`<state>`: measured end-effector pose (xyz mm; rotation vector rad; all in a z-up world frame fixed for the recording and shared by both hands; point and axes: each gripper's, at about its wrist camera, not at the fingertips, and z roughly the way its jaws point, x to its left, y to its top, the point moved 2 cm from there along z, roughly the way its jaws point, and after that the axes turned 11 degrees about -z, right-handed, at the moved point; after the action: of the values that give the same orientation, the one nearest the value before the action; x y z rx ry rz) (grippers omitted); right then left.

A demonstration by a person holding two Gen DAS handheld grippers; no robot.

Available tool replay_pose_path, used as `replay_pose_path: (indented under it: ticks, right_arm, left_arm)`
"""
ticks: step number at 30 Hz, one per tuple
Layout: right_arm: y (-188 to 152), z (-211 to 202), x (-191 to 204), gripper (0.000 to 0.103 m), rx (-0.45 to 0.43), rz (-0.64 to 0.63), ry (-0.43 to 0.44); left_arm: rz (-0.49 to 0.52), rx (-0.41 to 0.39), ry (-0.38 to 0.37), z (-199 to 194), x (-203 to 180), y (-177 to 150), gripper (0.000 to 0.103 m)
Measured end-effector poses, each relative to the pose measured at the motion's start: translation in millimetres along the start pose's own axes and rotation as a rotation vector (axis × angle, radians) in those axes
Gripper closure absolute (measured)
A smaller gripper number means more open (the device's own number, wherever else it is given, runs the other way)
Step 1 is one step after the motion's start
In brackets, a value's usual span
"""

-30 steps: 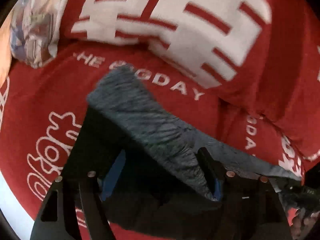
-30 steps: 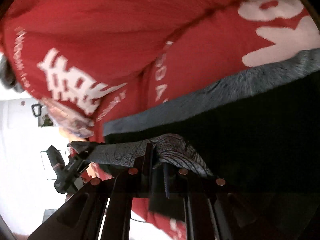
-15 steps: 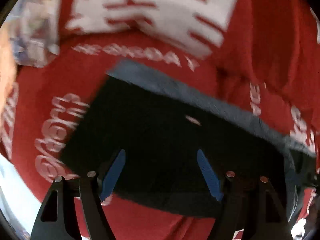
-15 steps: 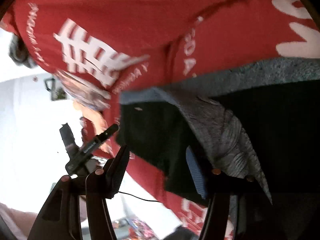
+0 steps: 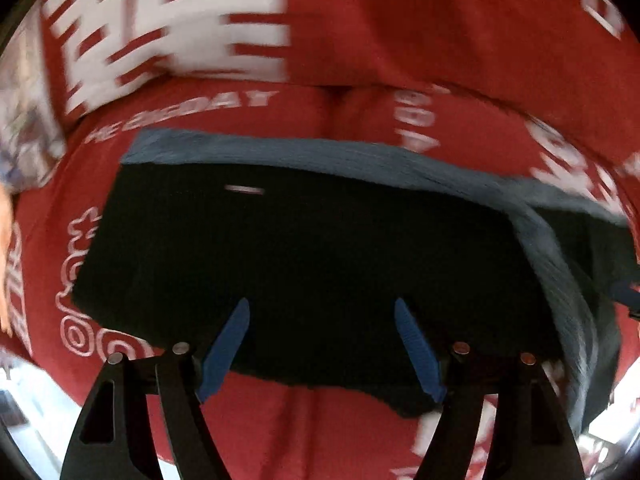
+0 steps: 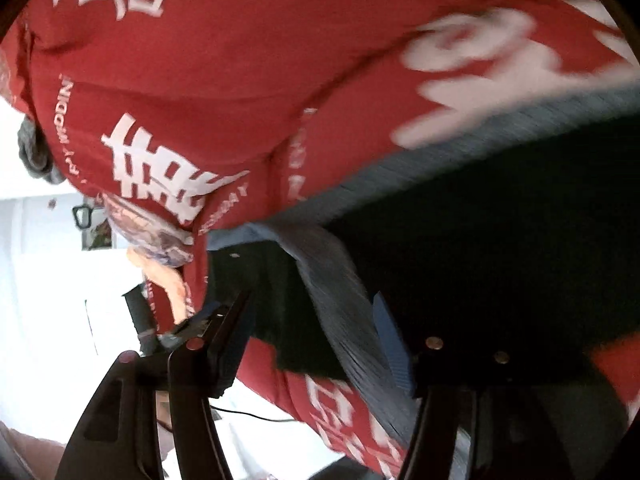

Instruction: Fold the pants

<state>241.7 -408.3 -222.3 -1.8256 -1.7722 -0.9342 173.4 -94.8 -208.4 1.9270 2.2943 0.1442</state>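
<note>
red bedspread with white lettering [image 5: 320, 428] carries dark pants with grey waistband [image 5: 304, 248], lying ahead of left tongs [image 5: 322, 344] and right tongs [image 6: 316, 332], both spread wide, holding nothing.

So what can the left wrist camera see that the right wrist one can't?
Only the left wrist view shows the black pants spread nearly whole, and the open left gripper. Only the right wrist view shows the white room beyond the bed and the open right gripper. Both show the grey waistband and red bedding.
</note>
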Motion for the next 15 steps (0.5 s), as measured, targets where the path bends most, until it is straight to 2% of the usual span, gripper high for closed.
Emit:
replay_pose_path:
  ticks: [2, 5, 10, 12, 15]
  right_arm:
    - [-25, -18, -13, 0.038, -0.025, 0.036, -0.038]
    - [-75, -52, -38, 0.038, -0.074, 0.134, -0.094]
    - [-173, -103, -75, 0.038, -0.171, 0.301, -0.203]
    - [-209, -110, -89, 0.038, -0.178, 0.385, -0.23]
    - [-253, -117, -104, 0.038, -0.199, 0.446, -0.293]
  left_arm:
    - [0.06, 0.006, -0.027, -5, -24, -11, 0.027]
    - [0.154, 0.039, -0.123, -10, -62, -32, 0.027]
    - [0.281, 0.089, -0.226, -10, -123, -66, 0.027]
    - [0.307, 0.115, -0.272, -10, -140, -85, 0.023]
    - [0.361, 0.136, -0.29, -5, -160, -110, 0.023]
